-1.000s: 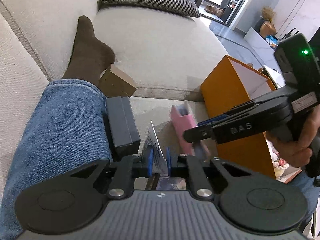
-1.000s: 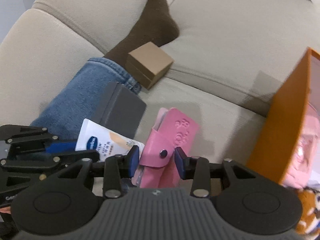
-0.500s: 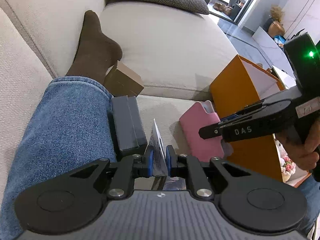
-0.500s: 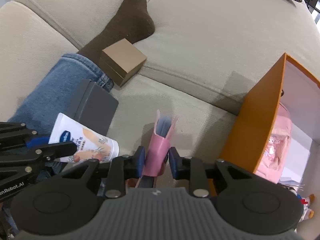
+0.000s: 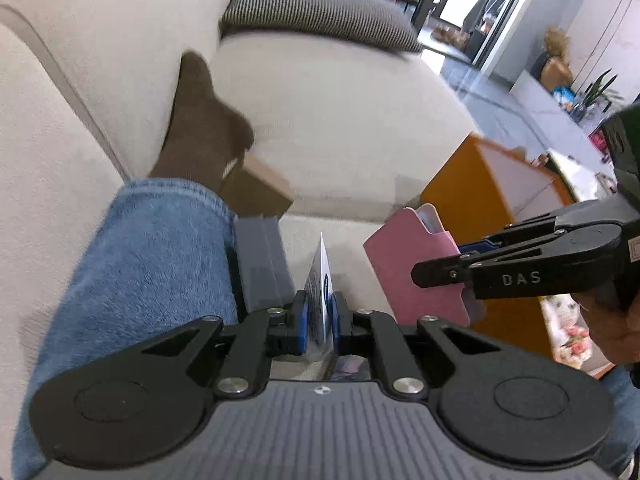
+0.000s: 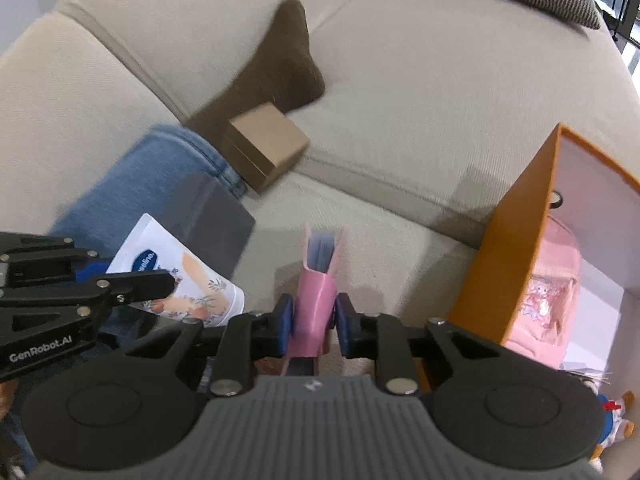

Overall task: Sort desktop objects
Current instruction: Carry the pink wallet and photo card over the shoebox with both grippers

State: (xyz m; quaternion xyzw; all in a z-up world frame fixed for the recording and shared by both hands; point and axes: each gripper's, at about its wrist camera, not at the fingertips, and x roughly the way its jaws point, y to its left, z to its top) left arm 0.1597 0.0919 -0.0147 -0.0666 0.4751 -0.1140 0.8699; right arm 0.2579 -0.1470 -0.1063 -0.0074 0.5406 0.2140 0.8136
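A white cream tube [image 5: 320, 296], seen edge-on in the left wrist view, sits between the pads of my left gripper [image 5: 319, 322], which is shut on it. The right wrist view shows the tube's printed side [image 6: 180, 276] beside the left gripper [image 6: 120, 280]. A pink card holder [image 6: 316, 292] stands upright between the blue pads of my right gripper [image 6: 314, 322]; its jaws are closing and press on it. From the left wrist view the holder [image 5: 412, 264] hangs above the sofa seat, in front of the open orange box [image 5: 472, 196].
A dark grey box [image 6: 212, 220] and a small brown cardboard box [image 6: 264, 148] lie on the beige sofa beside a person's jeans leg [image 5: 140, 260] and brown sock [image 5: 200, 128]. The orange box [image 6: 512, 248] holds pink items. A checked cushion [image 5: 320, 12] lies at the back.
The right gripper's jaws closed onto the pink card holder, which turned from lying flat to upright and rose off the seat. The left gripper kept its hold on the tube.
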